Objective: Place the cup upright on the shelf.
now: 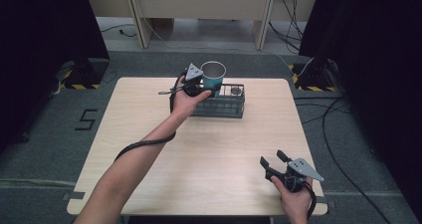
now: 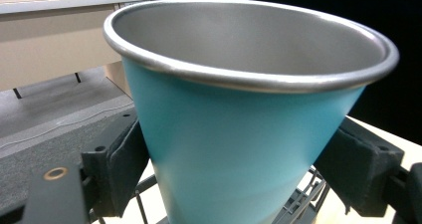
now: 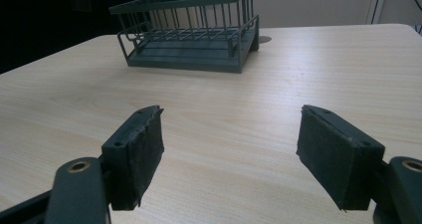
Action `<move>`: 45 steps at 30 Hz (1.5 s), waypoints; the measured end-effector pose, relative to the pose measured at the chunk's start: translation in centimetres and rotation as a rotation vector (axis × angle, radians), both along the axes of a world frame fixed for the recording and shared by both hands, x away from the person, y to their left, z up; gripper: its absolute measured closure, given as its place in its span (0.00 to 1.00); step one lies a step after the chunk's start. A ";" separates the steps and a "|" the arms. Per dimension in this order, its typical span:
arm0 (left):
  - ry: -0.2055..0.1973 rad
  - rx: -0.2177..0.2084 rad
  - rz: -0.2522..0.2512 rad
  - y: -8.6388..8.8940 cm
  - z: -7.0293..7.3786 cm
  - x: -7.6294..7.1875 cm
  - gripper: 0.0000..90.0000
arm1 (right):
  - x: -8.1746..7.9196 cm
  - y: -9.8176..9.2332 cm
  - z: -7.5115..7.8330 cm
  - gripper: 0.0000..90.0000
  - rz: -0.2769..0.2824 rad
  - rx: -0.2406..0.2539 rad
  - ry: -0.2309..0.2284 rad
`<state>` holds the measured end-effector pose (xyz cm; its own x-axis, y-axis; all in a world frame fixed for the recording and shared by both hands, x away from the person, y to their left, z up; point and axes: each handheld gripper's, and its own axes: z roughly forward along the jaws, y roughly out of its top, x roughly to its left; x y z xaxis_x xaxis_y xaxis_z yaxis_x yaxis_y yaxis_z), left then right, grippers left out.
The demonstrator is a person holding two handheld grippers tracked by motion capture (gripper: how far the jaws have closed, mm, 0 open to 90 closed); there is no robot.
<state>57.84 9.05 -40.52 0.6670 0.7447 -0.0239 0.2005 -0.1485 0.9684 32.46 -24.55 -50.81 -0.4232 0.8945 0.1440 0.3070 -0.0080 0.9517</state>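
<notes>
Left gripper [image 1: 203,87]: jaws clamped on the lower sides of a teal cup [image 2: 239,134] with a bare metal rim and lining, held upright over the left end of a dark wire basket [image 1: 226,104]; from the high view it could not be told whether the cup's base touched the basket floor. Right gripper [image 1: 273,160]: jaws spread apart with nothing between them, held just above the tabletop [image 1: 209,154] near its near right corner, pointed toward the basket. Basket: stood at the middle of the table's far edge. A small dark round object [image 1: 236,90] lay in the basket's right end.
</notes>
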 end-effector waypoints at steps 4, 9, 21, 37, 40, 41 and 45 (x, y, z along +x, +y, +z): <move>0.008 -0.001 0.005 -0.2 -0.2 0.2 0.19 | 0.0 0.0 0.0 0.30 0.001 -0.002 -0.003; 0.021 -0.008 0.005 -0.3 -0.6 0.4 0.19 | 0.0 -0.1 0.0 0.30 -0.001 -0.003 -0.004; 0.039 0.000 0.012 -0.8 -1.4 0.5 0.19 | -0.1 -0.2 0.0 0.30 -0.002 0.004 0.001; 0.073 0.008 0.019 -1.5 -2.8 0.7 0.19 | 0.0 -0.2 -0.1 0.30 0.003 0.003 0.003; 0.078 0.014 0.020 -1.6 -3.0 0.7 0.19 | 0.0 -0.2 -0.1 0.30 0.002 0.006 0.006; 0.080 0.013 0.019 -1.6 -3.1 0.7 0.19 | 0.0 -0.2 -0.1 0.30 0.002 0.006 0.006; 0.089 0.015 0.023 -1.6 -3.4 0.8 0.19 | 0.0 -0.1 -0.1 0.30 0.004 0.006 0.005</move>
